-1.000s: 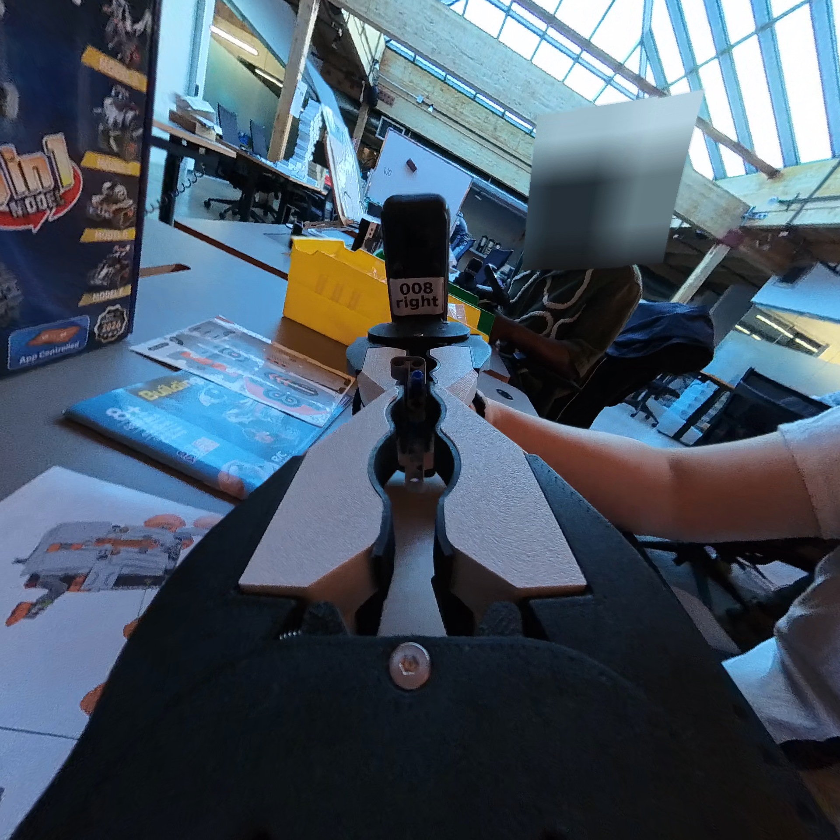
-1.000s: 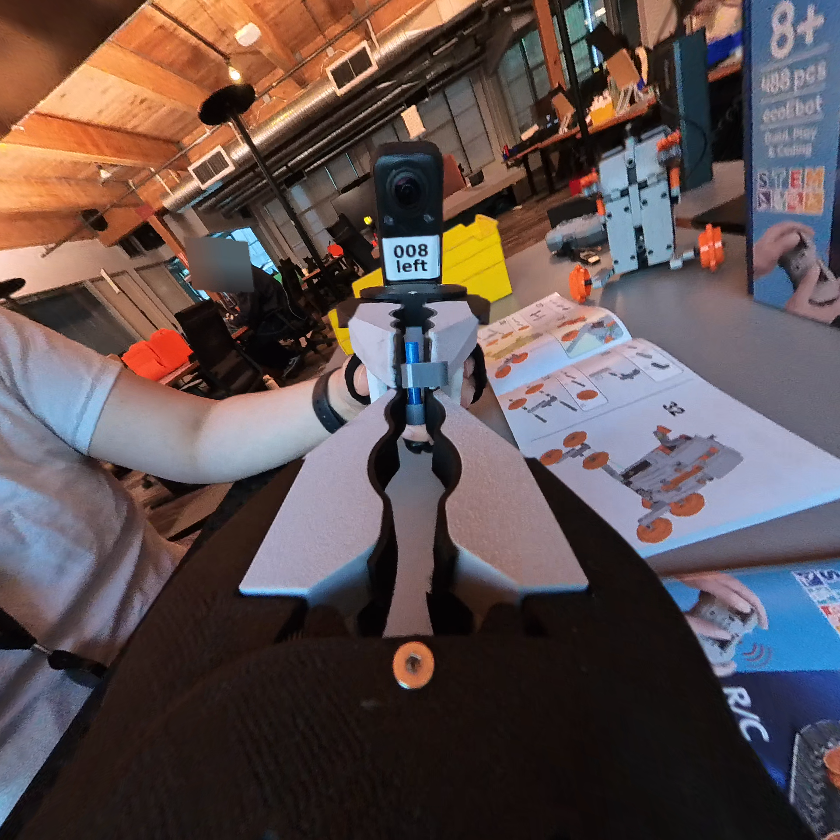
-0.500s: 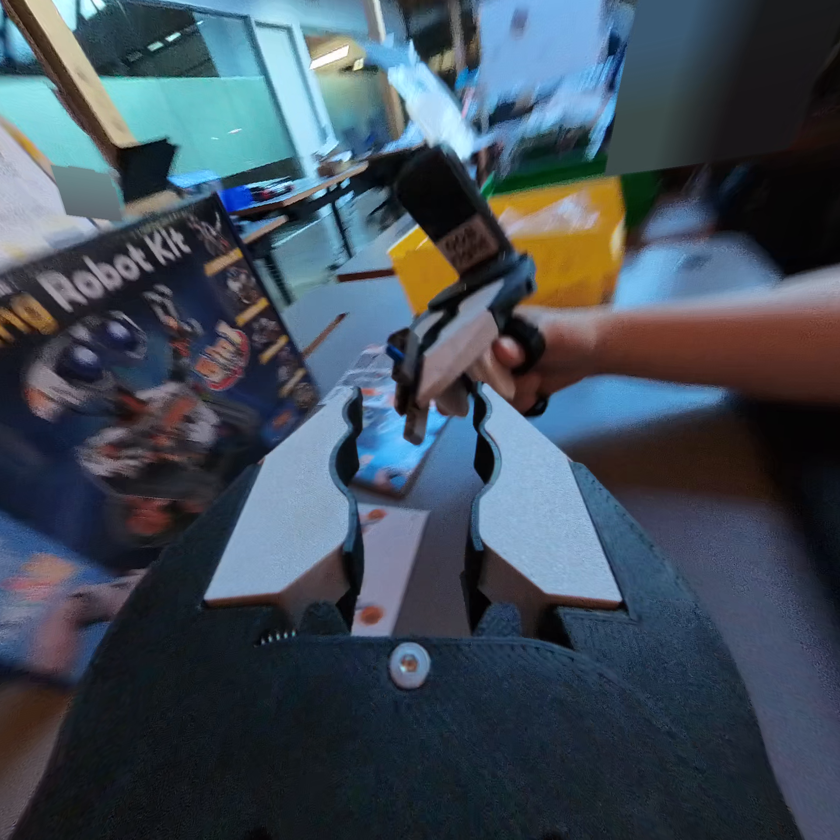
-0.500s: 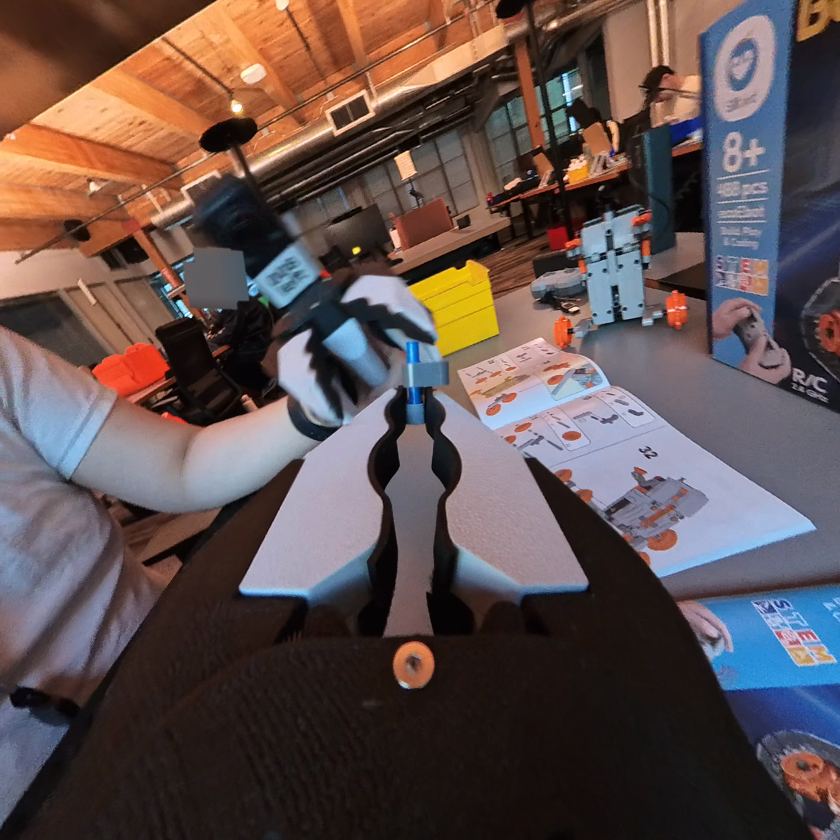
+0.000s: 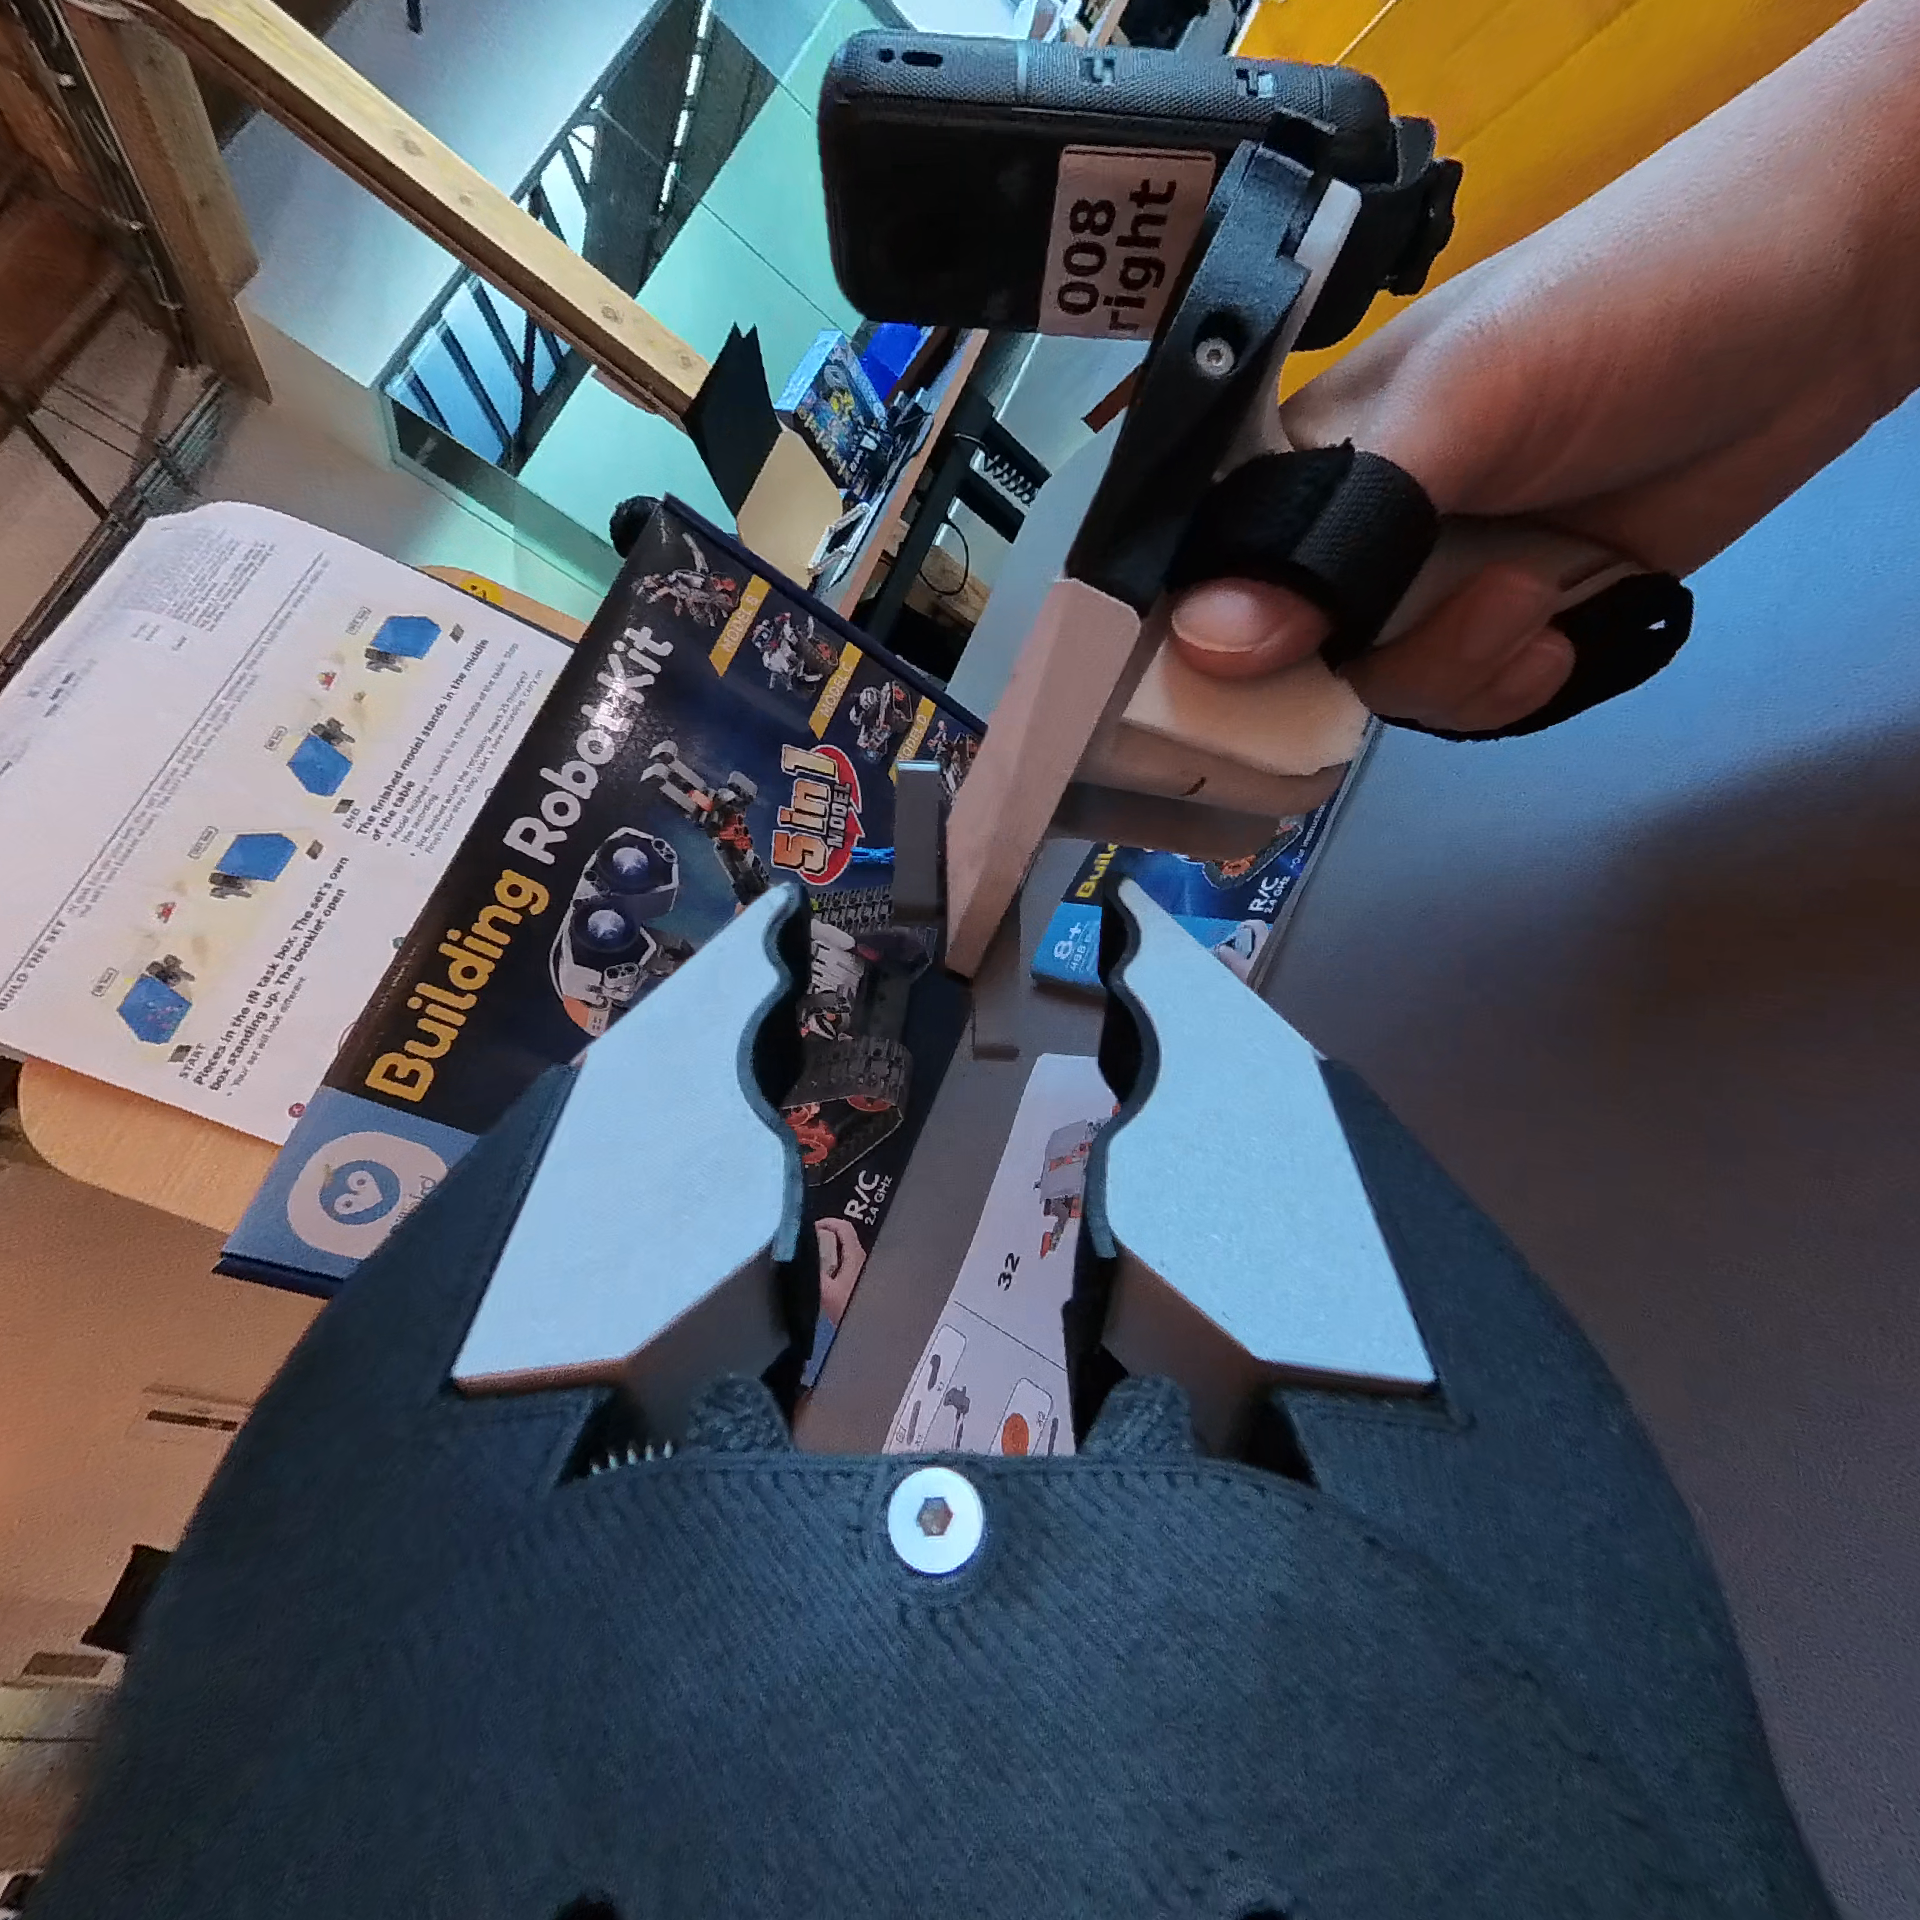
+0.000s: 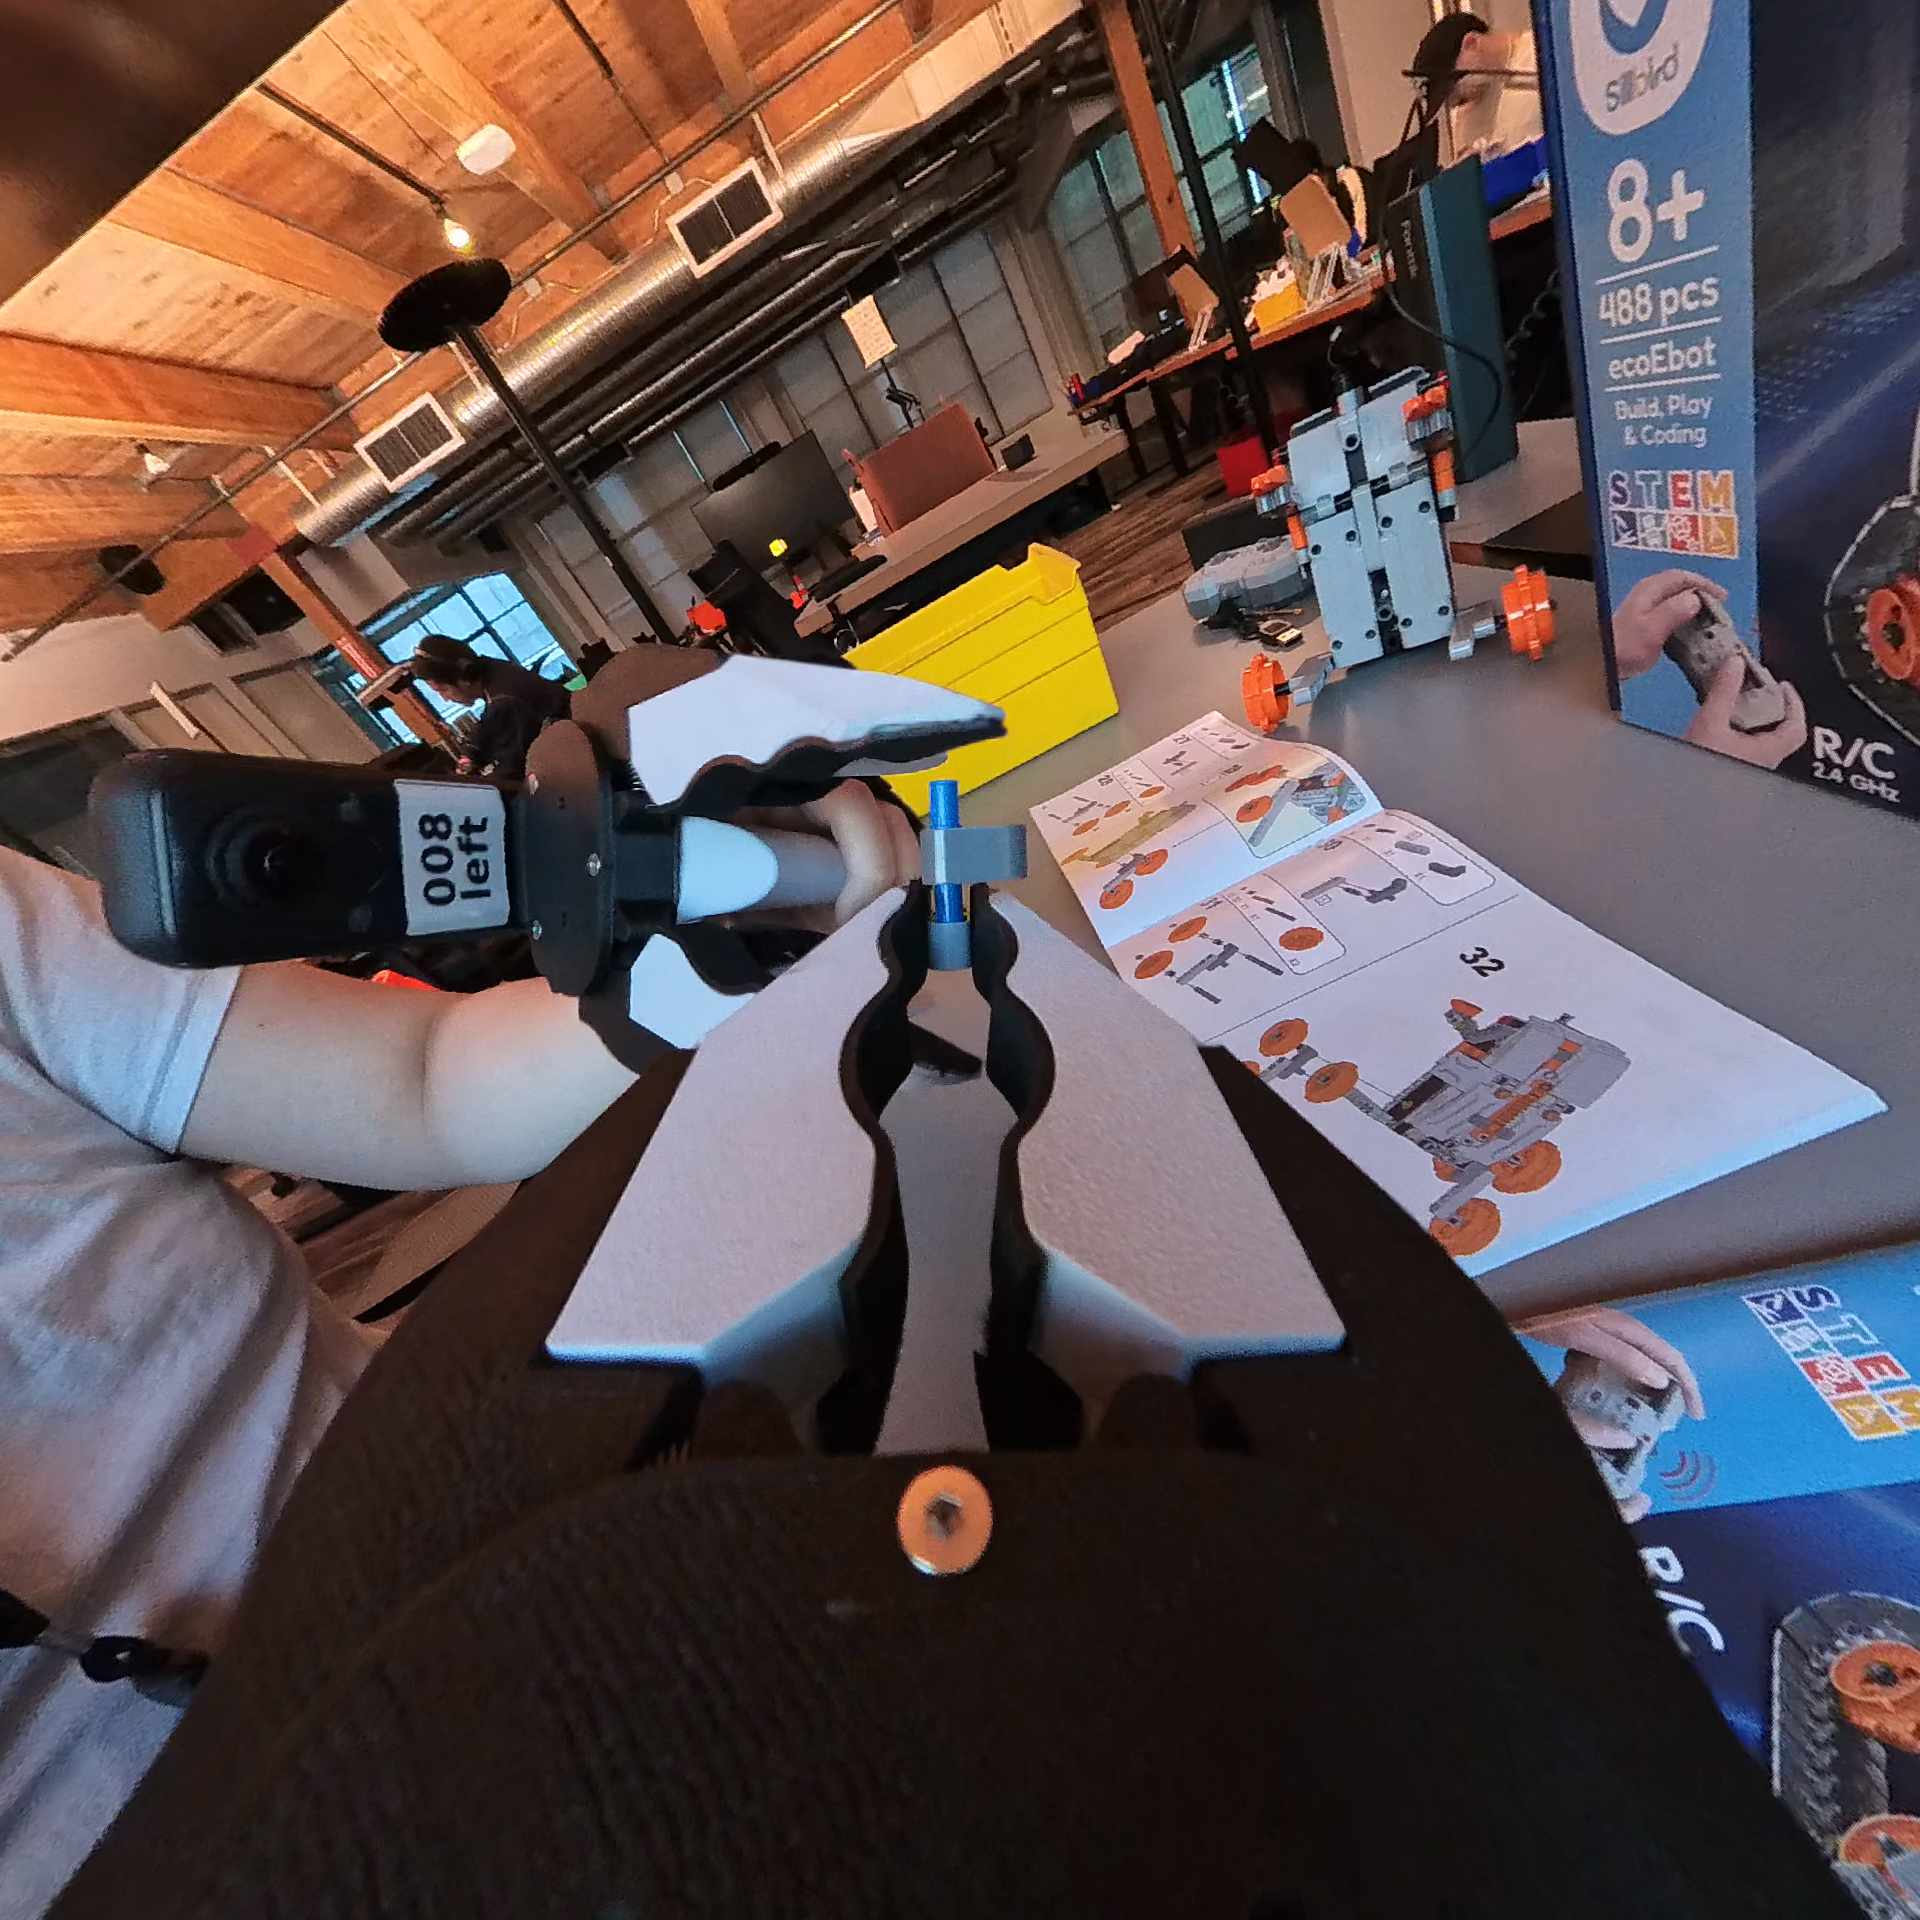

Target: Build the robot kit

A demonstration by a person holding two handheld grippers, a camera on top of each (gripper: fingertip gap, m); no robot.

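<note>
My right gripper (image 6: 948, 920) is shut on a small part, a blue pin through a grey connector (image 6: 954, 857), which stands up between its fingertips above the grey table (image 6: 1621, 810). In the left wrist view the grey connector (image 5: 920, 842) shows beside one of the right gripper's fingers (image 5: 1023, 769). My left gripper (image 5: 951, 909) is open and empty, rolled onto its side, just short of the part. In the right wrist view it lies sideways to the left of the part, with its upper finger (image 6: 800, 717) above the pin. A hand holds each gripper.
An open instruction booklet (image 6: 1403, 987) lies on the table. A tall kit box (image 6: 1683, 364) stands at the right, with a partly built grey and orange model (image 6: 1371, 540) and a yellow bin (image 6: 987, 665) behind. A blue booklet (image 6: 1766, 1371) lies near. Only a small space, under 4 cm, lies between the two pairs of fingers.
One second ago both grippers were shut on the part. My left gripper has let go, opened, rolled onto its side and drawn back a little. The right gripper still holds the part.
</note>
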